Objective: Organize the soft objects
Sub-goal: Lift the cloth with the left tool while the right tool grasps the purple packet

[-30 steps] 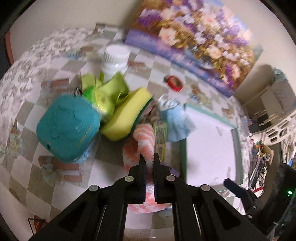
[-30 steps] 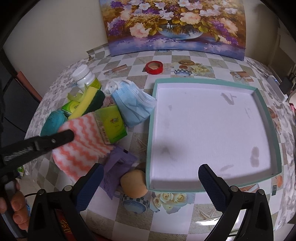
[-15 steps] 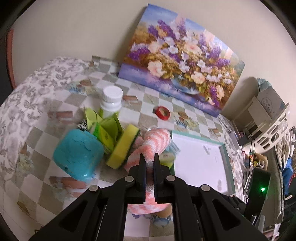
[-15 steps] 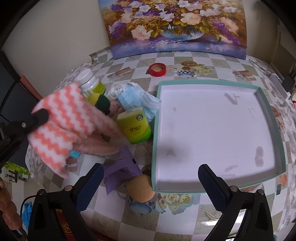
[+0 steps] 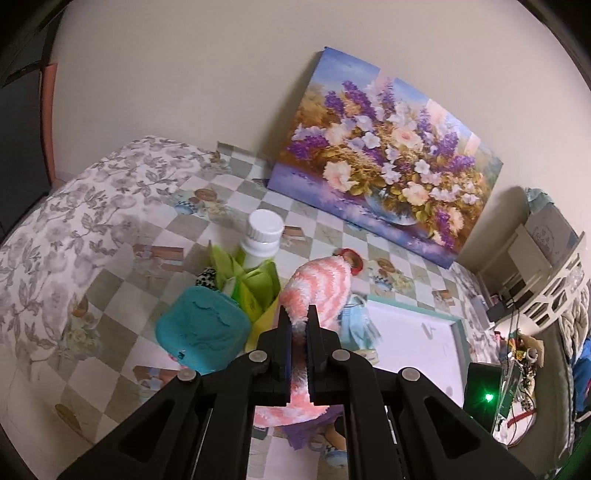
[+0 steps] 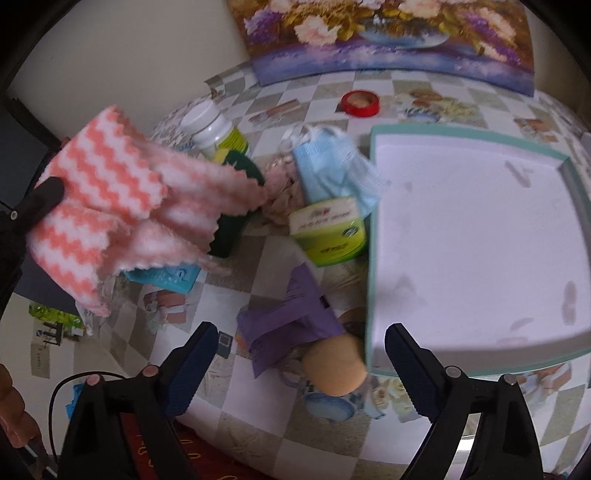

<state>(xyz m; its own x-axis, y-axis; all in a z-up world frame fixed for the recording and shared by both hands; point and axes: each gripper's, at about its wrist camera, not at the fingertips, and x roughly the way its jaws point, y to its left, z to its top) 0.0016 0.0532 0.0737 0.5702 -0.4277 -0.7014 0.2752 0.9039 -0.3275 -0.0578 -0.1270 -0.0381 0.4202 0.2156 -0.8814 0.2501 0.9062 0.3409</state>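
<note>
My left gripper (image 5: pixel 298 314) is shut on a pink-and-white zigzag cloth (image 5: pixel 317 284), which hangs in the air above the pile. From the right wrist the same cloth (image 6: pixel 110 184) droops at the left from one left finger (image 6: pixel 44 192). My right gripper (image 6: pixel 301 332) hovers low over a purple packet (image 6: pixel 291 317) and a beige round sponge (image 6: pixel 336 373). Its jaws are closing but still stand wide, and the pads touch nothing. A teal-rimmed white tray (image 6: pixel 373 221) lies empty at the right.
The pile holds blue face masks (image 6: pixel 325 166), a green tissue pack (image 6: pixel 328 232), a yellow-and-green sponge (image 6: pixel 236 206), a teal sponge (image 5: pixel 201 332) and a white bottle (image 6: pixel 208 122). A red tape roll (image 6: pixel 360 103) lies before the flower painting (image 6: pixel 388 33).
The left gripper has lifted the zigzag cloth off the pile and tilted up. The right gripper has sunk toward the purple packet and its jaws have narrowed a little.
</note>
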